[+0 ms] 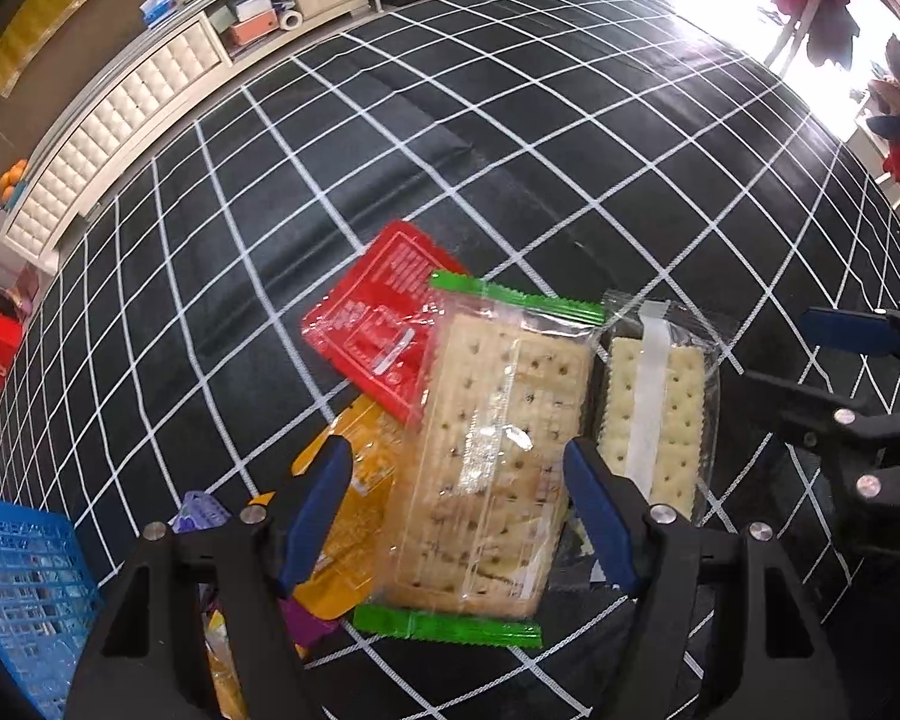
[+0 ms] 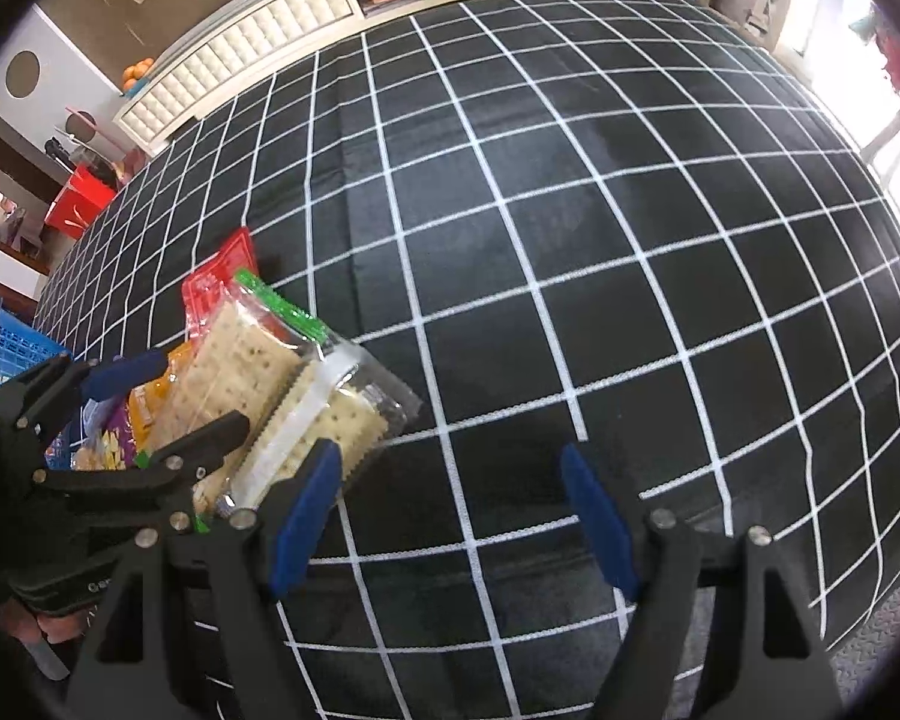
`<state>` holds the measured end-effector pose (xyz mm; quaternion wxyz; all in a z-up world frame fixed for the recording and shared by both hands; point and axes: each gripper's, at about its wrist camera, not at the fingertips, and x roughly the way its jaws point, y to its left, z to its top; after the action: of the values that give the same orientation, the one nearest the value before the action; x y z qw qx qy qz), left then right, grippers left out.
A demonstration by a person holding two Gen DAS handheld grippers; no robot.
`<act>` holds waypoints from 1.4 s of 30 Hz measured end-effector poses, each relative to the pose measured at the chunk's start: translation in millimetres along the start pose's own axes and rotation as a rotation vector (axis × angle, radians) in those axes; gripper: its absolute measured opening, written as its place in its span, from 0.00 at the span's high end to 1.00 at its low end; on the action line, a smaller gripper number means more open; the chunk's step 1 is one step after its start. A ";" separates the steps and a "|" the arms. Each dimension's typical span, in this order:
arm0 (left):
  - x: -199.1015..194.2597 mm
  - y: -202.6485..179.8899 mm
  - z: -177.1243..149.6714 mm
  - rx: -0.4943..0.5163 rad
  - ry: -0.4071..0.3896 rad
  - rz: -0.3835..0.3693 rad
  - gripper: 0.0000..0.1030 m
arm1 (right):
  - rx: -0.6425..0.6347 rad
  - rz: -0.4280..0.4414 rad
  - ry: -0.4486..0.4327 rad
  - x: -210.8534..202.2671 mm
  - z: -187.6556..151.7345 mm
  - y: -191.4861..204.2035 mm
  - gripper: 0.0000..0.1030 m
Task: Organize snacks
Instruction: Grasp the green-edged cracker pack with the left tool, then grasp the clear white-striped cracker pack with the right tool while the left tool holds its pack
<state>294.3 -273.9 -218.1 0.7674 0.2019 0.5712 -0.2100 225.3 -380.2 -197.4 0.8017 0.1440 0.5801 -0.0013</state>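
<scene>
Green-ended cracker pack (image 1: pixel 486 450) lower centre of left view, atop orange (image 1: pixel 354 516) and red (image 1: pixel 384 330) packs. I judge it light, brittle, film slippery; grip long edges gently. Left gripper (image 1: pixel 459 516) wide, straddling it. Right gripper (image 2: pixel 450 516) wide, empty. Blue basket (image 1: pixel 24 588) lower left.

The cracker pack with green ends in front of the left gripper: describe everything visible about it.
The clear plastic cracker pack with green crimped ends holds pale square crackers dotted with holes and dark specks. It looks sealed, its glossy film wrinkled. It lies roughly flat between the open blue-padded fingers of the left gripper, neither visibly pressing it. It overlaps a red snack packet and an orange packet, beside a clear cracker pack with a white strip, on the black white-grid cloth.
</scene>
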 end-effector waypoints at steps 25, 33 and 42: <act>-49.4 37.9 -35.3 -0.083 -0.133 0.026 0.49 | 0.065 0.027 0.063 9.2 13.5 37.3 0.23; -61.3 63.9 -54.3 -0.138 -0.157 0.033 0.49 | 0.085 -0.005 0.088 35.0 22.9 68.5 0.23; -55.4 74.5 -65.4 -0.173 -0.157 0.012 0.49 | 0.023 -0.117 0.091 45.5 31.6 100.6 0.23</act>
<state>269.4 -171.1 -177.0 0.8257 0.1212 0.5240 -0.1704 286.6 -283.6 -207.5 0.7714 0.1190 0.6233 -0.0481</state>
